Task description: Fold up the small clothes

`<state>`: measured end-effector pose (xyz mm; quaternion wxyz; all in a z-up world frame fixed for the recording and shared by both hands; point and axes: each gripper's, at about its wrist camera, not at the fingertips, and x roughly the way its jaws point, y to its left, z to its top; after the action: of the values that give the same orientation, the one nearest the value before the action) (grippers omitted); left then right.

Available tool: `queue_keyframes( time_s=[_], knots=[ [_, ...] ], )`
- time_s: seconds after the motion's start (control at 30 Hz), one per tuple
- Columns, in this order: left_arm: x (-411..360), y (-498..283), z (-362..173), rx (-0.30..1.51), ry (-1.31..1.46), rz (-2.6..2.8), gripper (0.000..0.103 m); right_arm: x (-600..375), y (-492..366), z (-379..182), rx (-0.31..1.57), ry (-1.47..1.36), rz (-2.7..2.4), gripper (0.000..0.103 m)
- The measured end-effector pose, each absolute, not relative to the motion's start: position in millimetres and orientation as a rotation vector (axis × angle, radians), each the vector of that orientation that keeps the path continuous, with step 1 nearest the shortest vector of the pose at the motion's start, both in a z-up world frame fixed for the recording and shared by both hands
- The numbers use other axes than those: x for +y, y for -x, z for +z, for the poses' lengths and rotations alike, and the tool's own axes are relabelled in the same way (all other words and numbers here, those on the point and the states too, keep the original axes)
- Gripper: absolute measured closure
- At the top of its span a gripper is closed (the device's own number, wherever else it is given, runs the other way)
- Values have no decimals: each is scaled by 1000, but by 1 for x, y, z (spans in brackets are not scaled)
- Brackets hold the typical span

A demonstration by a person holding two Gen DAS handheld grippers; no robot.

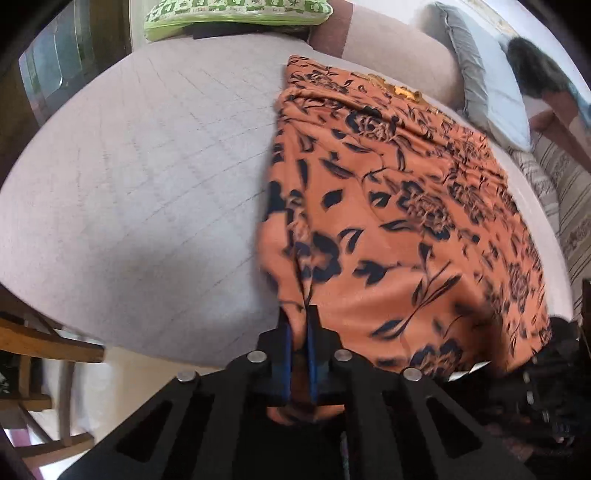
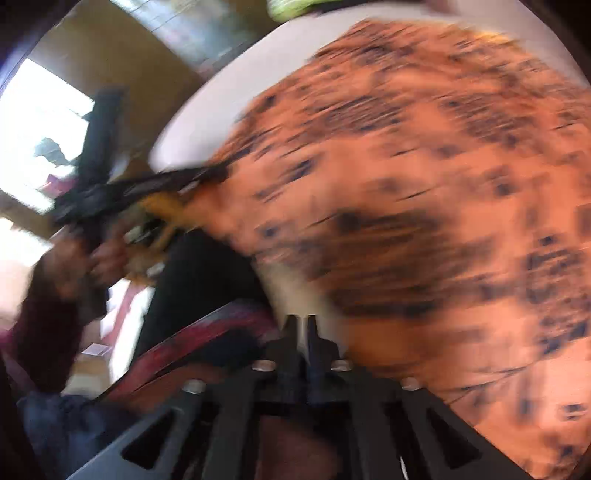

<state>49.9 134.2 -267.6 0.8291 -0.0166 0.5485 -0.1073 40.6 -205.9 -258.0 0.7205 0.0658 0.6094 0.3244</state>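
Note:
An orange garment with a dark floral print (image 1: 399,206) lies spread on a pale quilted bed surface (image 1: 140,177). My left gripper (image 1: 299,314) is shut on the garment's near left corner, the cloth pinched between its blue pads. In the right wrist view, heavily blurred, the same garment (image 2: 424,184) fills the right side. My right gripper (image 2: 301,321) has its fingers close together at the garment's near edge with a pale gap between them; whether it holds cloth is unclear. The left gripper (image 2: 207,177) shows there at the left, holding the cloth corner.
A green patterned cushion (image 1: 236,14) lies at the far edge of the bed. Grey pillows (image 1: 484,85) and a person lie at the far right. A wooden chair (image 1: 44,347) stands at the near left, beside the bed.

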Motion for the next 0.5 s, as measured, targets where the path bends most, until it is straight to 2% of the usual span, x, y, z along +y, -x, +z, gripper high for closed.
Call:
queue_keyframes(
  time_s=[0.1,0.2,0.3,0.37,0.43,0.47,0.5],
  knots=[
    [157,-46,-271,1187,-2,-163,98,-181,-24,-258,1349,43,714,103],
    [163,-41,-259,1160,19,-180,98,-208,-37,-243,1289,-81,684,101],
    [150,-30,-244,1101,-129,-183,97,-253,-51,-227,1256,-233,584,101],
    [149,-30,-243,1112,-131,-193,97,-287,-50,-221,1221,-287,494,100],
    [153,-31,-243,1128,-97,-191,94,-333,-48,-213,1185,-357,390,96],
    [156,-31,-243,1134,-74,-179,94,-354,-46,-211,1169,-397,342,91],
    [157,-30,-242,1140,-43,-184,94,-376,-42,-209,1153,-447,292,80]
  ],
)
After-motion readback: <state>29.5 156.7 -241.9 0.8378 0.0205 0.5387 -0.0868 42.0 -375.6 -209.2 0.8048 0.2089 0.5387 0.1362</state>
